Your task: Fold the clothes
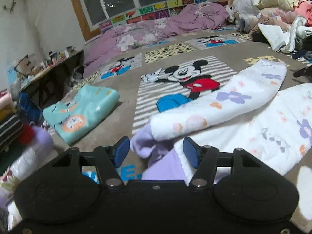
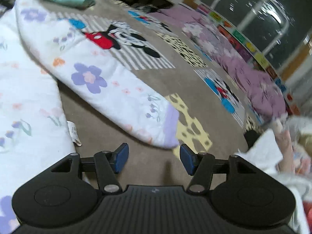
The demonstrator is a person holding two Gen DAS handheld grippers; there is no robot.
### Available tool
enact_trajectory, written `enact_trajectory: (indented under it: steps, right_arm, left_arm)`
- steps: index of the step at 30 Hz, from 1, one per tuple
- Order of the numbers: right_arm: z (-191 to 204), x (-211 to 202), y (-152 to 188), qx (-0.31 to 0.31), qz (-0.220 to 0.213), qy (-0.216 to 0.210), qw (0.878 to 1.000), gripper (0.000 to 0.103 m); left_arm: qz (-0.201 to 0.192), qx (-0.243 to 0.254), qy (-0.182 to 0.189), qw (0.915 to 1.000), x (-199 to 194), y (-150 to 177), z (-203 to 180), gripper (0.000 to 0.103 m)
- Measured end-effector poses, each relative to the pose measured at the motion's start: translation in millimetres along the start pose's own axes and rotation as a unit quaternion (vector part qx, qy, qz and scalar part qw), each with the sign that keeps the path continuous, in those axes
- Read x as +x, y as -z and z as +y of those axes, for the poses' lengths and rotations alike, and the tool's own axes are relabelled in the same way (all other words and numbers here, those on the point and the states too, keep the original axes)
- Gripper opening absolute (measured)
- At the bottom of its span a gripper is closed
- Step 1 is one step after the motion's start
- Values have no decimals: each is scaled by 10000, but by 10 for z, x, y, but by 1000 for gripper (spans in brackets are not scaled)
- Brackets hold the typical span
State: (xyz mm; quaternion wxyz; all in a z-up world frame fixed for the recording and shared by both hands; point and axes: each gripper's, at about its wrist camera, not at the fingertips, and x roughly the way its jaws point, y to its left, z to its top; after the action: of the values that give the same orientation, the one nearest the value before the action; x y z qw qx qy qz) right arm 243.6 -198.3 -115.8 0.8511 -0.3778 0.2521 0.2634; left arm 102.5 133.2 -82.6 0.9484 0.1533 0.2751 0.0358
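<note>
Both hand-held gripper jaws gape beside the floral garment's (image 1: 224, 105) cuffs.

White garment (image 1: 224, 105) with lilac flowers and cuffs, teal folded top (image 1: 81, 111), grey Mickey-print rug (image 1: 181, 78)

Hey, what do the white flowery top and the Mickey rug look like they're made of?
White floral garment: likely soft fleece or brushed knit; matte, thick, fuzzy edges, smoother lilac cuff. Mickey rug: probably short-pile plush, printed; flat, matte, no visible loops. Both are guesses from looks.
</note>
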Motion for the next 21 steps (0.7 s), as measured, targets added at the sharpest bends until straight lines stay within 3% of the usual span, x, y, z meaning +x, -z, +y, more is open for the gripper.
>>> enact_trajectory:
  steps: [6, 8, 10, 11, 12, 14, 21]
  right_arm:
    - [120, 201, -88, -711, -62, -41, 9974, 58]
    - [107, 248, -125, -713, -98, -73, 9974, 52]
    - [53, 305, -163, -478, -24, -298, 9984, 23]
    - [31, 316, -180, -315, -14, -381, 9988, 22]
    - [19, 312, -184, -207, -33, -397, 9990, 16]
    - [-20, 250, -207, 152, -126, -451, 9988, 11]
    - [-133, -382, -211, 732, -417, -234, 9962, 9]
  left_arm:
    - [-122, 393, -17, 9992, 143, -57, -63, 61]
    - [-159, 480, -59, 9987, 168, -70, -82, 59]
    - [-190, 561, -63, 9982, 196, -82, -108, 51]
    - [-198, 560, -53, 9982, 214, -82, -120, 39]
    - [-206, 542, -54, 9983, 233, -80, -129, 34]
    - [-230, 350, -44, 9991, 252, -80, -104, 16]
    - [-448, -641, 296, 9965, 111, -96, 97, 13]
